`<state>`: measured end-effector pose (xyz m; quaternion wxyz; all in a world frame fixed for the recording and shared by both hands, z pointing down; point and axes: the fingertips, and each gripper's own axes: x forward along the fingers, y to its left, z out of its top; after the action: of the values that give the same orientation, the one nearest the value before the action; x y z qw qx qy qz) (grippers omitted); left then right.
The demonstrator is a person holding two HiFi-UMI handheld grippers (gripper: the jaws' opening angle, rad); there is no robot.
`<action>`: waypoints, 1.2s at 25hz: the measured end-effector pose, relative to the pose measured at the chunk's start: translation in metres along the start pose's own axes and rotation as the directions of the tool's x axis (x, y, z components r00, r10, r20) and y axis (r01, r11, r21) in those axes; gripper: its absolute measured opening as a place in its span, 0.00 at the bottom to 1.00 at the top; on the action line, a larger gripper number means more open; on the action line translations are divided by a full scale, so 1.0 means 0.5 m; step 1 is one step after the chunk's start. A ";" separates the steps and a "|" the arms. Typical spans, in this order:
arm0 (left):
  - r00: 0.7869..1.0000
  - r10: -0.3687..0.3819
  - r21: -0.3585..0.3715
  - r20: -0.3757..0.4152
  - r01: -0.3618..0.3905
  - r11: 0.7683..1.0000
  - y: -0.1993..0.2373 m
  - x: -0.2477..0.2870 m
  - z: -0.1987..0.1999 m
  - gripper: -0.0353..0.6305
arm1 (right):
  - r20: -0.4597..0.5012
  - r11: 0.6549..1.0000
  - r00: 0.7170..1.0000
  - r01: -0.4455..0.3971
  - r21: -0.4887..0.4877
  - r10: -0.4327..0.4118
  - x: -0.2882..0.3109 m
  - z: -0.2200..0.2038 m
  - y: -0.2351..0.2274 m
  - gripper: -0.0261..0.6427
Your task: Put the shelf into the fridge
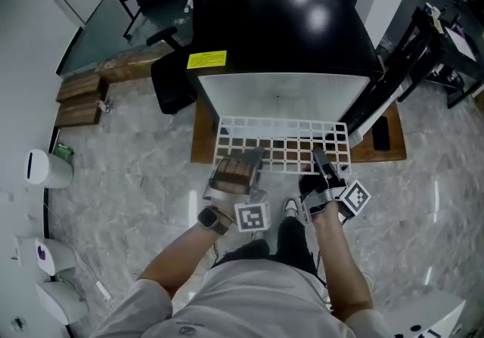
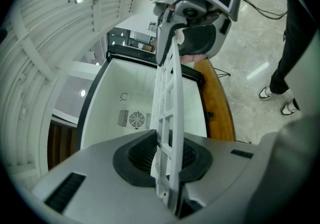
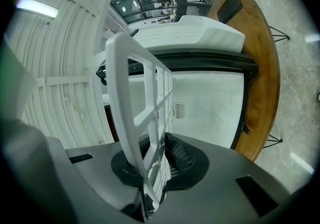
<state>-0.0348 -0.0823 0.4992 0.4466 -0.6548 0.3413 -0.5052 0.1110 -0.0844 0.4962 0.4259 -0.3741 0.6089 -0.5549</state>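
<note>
- Grey marbled floor [image 1: 136,178]; a black fridge [image 1: 280,26] stands on a wooden platform [image 1: 203,140].
- Yellow label [image 1: 206,60] on the fridge top, its print too small to read.
- The fridge's white interior has a round vent [image 2: 136,119] on its back wall.
- White grid shelf [image 1: 281,144] is just in front of the fridge opening; the left gripper [image 1: 243,156] and right gripper [image 1: 319,156] each pinch its near edge.

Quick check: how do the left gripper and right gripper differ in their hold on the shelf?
The left gripper bites the near edge of the shelf toward its left end; the right gripper bites it toward the right end. In the head view the left gripper shows a broad brownish top, while the right gripper looks dark and narrow. Both are shut on that edge, with the shelf roughly flat before the fridge.
</note>
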 end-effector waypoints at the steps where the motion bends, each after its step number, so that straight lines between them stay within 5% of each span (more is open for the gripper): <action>1: 1.000 -0.003 -0.004 -0.003 0.003 1.000 -0.002 0.008 0.000 0.13 | -0.009 1.000 1.000 0.002 -0.001 -0.002 0.007 0.004 -0.004 0.11; 30: 0.999 0.031 -0.070 -0.029 -0.033 0.997 0.003 0.078 0.007 0.13 | -0.107 0.998 0.994 -0.018 -0.057 0.012 0.079 0.047 -0.037 0.11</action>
<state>-0.0213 -0.1170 0.5112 0.4265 -0.6574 0.3757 -0.4947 0.1186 -0.1314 0.5102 0.3861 -0.3514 0.6494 -0.5529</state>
